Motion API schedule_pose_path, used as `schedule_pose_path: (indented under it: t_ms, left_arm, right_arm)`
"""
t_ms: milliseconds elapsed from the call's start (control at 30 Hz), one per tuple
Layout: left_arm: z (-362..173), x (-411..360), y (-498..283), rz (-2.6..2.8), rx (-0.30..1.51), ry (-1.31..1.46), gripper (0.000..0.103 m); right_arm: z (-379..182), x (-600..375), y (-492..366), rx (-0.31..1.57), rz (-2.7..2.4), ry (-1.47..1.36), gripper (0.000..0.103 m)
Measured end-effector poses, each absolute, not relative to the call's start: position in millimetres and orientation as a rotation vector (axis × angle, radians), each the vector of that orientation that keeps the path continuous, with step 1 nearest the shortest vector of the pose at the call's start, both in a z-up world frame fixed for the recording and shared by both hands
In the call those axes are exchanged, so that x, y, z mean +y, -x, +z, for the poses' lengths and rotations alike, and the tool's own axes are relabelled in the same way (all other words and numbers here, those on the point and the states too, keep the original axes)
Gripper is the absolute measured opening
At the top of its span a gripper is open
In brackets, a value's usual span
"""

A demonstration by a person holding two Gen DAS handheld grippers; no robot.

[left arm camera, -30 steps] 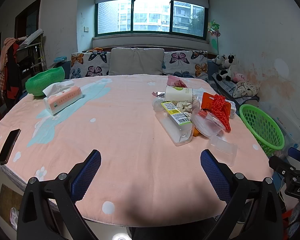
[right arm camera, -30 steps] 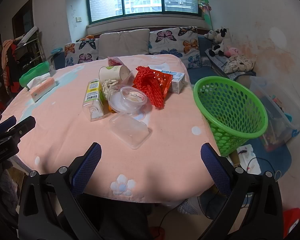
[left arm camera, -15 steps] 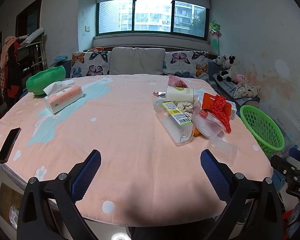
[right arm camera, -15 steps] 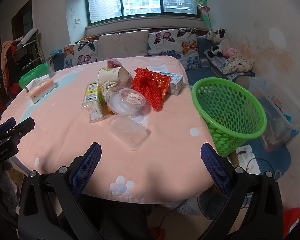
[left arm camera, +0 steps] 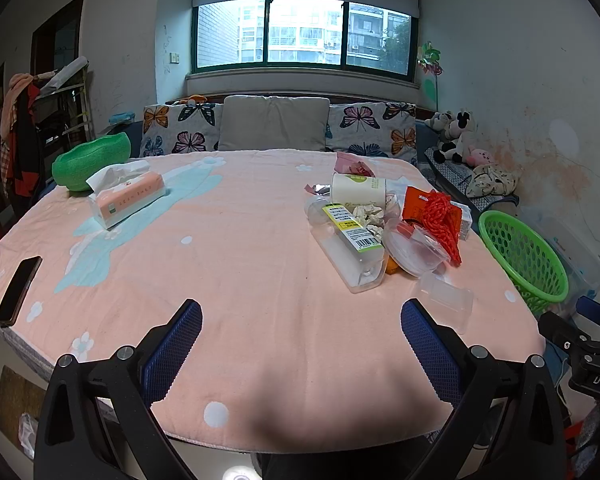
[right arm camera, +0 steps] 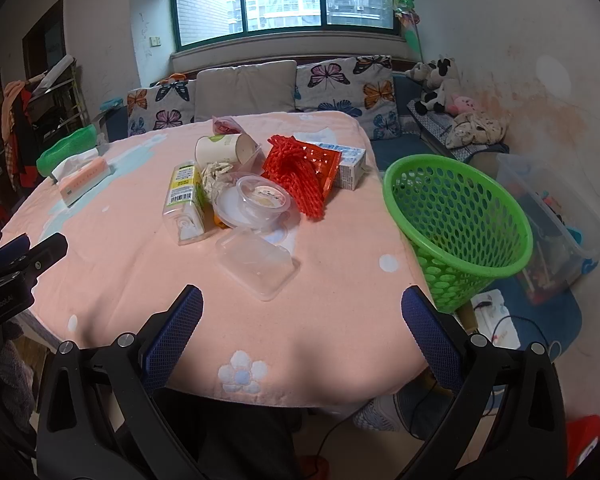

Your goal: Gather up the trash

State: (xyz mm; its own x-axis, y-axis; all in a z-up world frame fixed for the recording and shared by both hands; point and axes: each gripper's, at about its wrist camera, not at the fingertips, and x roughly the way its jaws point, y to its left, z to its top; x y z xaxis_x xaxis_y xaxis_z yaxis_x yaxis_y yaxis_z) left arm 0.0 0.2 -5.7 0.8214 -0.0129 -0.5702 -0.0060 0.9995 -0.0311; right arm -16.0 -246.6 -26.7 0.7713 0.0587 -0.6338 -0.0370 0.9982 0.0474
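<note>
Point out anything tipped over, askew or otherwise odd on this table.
The paper cup lies on its side, as does the clear bottle beside it. A clear plastic lid sits apart from the pile, nearest the table edge. The green basket beside the table leans toward it, tilted rather than upright.

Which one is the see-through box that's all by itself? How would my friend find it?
Start at the green basket beside the pink table, then look left to the trash pile on the cloth. The clear empty plastic box is the piece lying nearest the table's front edge. Unlike the round tub behind it, it is rectangular and has nothing inside.
</note>
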Motion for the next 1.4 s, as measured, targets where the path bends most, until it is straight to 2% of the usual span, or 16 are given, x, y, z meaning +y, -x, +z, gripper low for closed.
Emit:
schedule_pose_path:
  t_ms: [1400]
  left_arm:
    - [-13,-3,-21,-0.007,0.648,0.036,0.097]
  right_arm:
    - [-36,-247,-2,0.723,0.068,-0.038,0.099]
